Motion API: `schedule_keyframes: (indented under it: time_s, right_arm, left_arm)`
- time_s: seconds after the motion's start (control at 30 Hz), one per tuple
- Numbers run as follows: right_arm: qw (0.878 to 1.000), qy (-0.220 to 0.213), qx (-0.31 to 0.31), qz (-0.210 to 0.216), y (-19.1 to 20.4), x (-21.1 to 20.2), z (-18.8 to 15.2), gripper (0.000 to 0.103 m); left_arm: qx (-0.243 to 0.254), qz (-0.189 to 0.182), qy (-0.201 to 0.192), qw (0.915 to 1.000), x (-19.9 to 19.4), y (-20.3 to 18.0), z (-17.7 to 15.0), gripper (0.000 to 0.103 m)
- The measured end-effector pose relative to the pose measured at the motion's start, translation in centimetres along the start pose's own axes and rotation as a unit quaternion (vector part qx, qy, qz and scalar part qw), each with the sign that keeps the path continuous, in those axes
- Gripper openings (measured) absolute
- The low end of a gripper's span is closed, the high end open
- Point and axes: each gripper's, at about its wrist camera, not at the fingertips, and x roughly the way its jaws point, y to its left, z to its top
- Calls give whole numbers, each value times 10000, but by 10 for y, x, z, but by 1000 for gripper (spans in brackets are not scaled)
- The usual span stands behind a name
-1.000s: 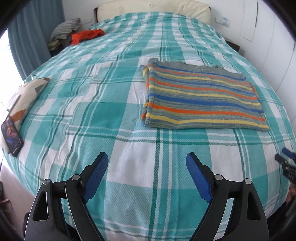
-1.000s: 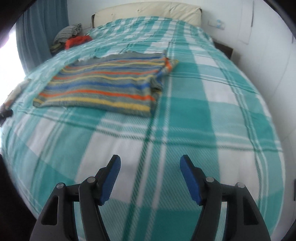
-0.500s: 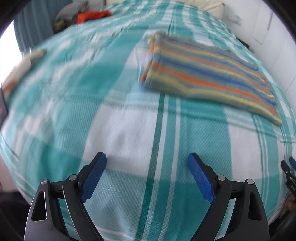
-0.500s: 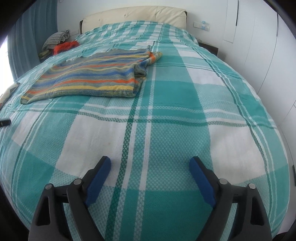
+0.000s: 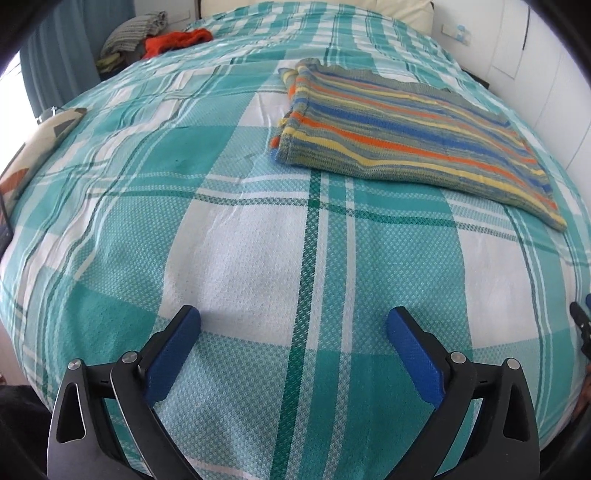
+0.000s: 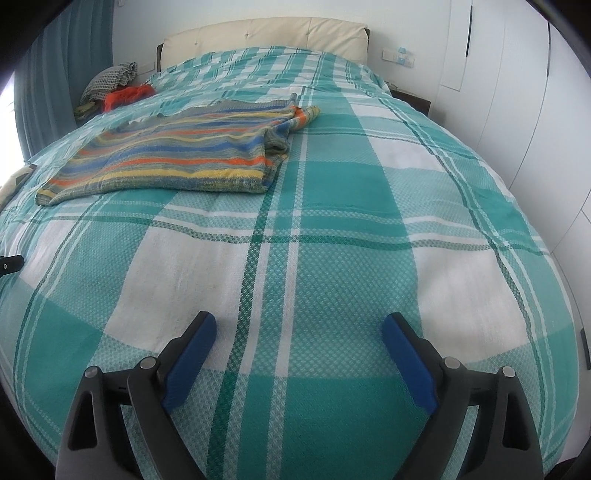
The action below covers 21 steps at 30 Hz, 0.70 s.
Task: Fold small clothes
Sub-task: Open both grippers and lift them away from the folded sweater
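Observation:
A striped knit garment [image 5: 406,125], in orange, blue, yellow and grey bands, lies folded flat on the teal and white checked bedspread [image 5: 258,258]. In the right wrist view the garment [image 6: 177,158] lies at the upper left. My left gripper [image 5: 293,325] is open and empty, low over the bedspread near the bed's front, well short of the garment. My right gripper [image 6: 299,328] is open and empty, also over bare bedspread, with the garment far ahead to its left.
An orange cloth [image 5: 177,38] and a grey striped pile [image 5: 129,29] lie at the bed's far left corner. A patterned cushion [image 5: 40,144] lies at the left edge. A cream headboard [image 6: 266,35] and white wardrobe doors [image 6: 517,92] bound the far and right sides.
Both grippers have shifted over the bed while staying open. The left view tipped down and closer to the bedspread. The garment has not moved.

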Motion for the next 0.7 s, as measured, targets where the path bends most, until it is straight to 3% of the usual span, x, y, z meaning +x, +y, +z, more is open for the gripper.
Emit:
schedule_keyframes:
  time_s: [0.5,0.6,0.7]
  right_arm:
    - [10000,18,19,2,0,1,0,92]
    - [9999,103,55,23,0,-1,1,92]
    - [9996,227,99,134,-4,-4,3,92]
  left_arm:
    - [56,40,76,9999,-12,-6,-5,100]
    - [282,-190,-85,9994,-25,-20,-6,100]
    - [809,-439,-353,9951,-38,-50,-8,100]
